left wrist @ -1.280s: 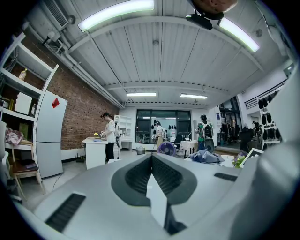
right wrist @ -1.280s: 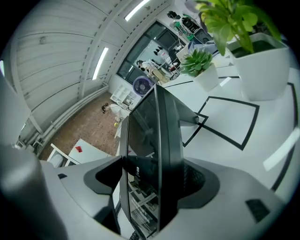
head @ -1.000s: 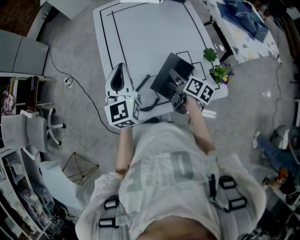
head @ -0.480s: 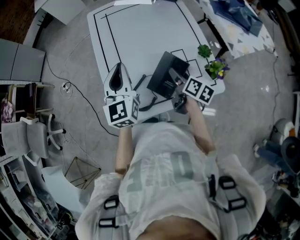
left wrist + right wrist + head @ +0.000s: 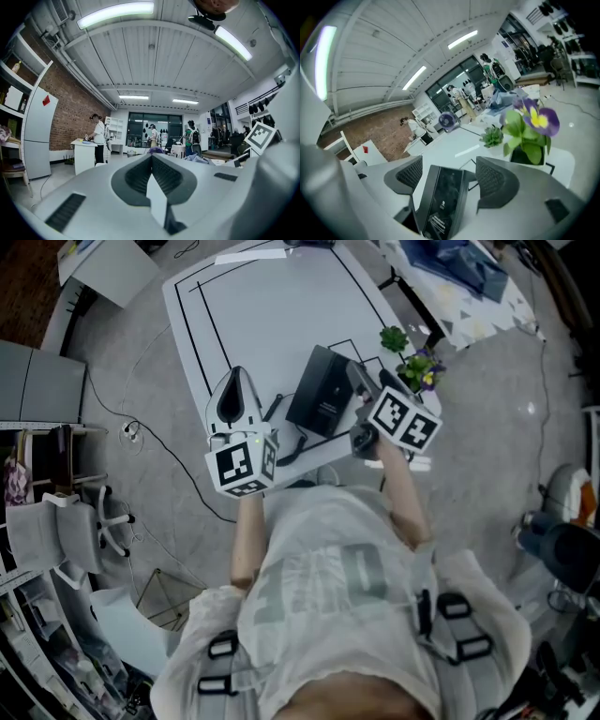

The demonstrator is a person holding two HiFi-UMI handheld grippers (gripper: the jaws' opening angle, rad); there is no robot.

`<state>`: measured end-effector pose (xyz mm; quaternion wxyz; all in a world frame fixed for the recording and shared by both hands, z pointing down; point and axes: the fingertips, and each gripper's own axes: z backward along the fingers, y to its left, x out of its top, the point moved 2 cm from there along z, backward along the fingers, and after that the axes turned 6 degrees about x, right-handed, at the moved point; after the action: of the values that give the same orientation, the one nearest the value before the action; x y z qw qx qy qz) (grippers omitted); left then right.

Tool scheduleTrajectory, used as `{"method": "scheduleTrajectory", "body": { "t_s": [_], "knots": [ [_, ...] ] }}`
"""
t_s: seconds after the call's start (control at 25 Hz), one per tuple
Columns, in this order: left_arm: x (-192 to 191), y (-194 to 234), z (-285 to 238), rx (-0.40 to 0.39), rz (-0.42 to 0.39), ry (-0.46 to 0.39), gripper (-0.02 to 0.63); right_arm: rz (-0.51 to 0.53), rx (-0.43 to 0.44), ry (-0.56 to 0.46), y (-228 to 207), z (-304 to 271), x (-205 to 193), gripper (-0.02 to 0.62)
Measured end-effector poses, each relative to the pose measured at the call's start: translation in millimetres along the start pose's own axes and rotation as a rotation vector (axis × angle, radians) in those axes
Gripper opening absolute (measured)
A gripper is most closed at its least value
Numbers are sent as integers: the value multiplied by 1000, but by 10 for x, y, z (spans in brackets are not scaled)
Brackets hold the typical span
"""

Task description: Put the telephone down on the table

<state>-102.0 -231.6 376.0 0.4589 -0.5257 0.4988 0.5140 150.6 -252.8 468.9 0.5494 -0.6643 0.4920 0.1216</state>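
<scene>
The telephone (image 5: pixel 323 401) is a flat black slab, held tilted above the near right part of the white table (image 5: pixel 272 315). My right gripper (image 5: pixel 362 397) is shut on its near end. In the right gripper view the telephone (image 5: pixel 443 197) stands up between the two dark pads (image 5: pixel 408 174), with the table behind it. A black cord (image 5: pixel 284 440) trails from it toward the table's front edge. My left gripper (image 5: pixel 238 376) hovers over the table's near left edge, left of the telephone. It is shut with nothing in it, and in the left gripper view it (image 5: pixel 151 157) points out at the room.
A small green succulent (image 5: pixel 394 337) and a potted purple flower (image 5: pixel 420 369) stand at the table's right edge, close to my right gripper. Black lines mark the tabletop. Cables lie on the floor at the left (image 5: pixel 136 413). People stand far off in the room.
The right gripper has come up a little with the telephone, which now looks larger and more tilted. The head view has shifted. The left gripper has hardly moved.
</scene>
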Motion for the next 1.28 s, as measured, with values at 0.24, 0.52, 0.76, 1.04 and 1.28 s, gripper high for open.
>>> {"method": "scheduleTrajectory", "body": {
  "t_s": [0.24,0.52,0.76,1.04,1.28],
  "knots": [
    [124,-22,42,-3,-3,-27,6,286,118,-167,518,174,548,319],
    [304,-34,102,3,-21,-75,6,579,229,-230,1106,273,630,311],
    [414,-64,155,4,-58,-105,6,664,252,-218,1287,249,395,79],
    [418,-29,189,36,-87,-97,6,735,241,-146,1280,140,137,9],
    [342,-7,166,37,-91,-71,6,706,239,-72,1147,47,-54,8]
  ]
}}
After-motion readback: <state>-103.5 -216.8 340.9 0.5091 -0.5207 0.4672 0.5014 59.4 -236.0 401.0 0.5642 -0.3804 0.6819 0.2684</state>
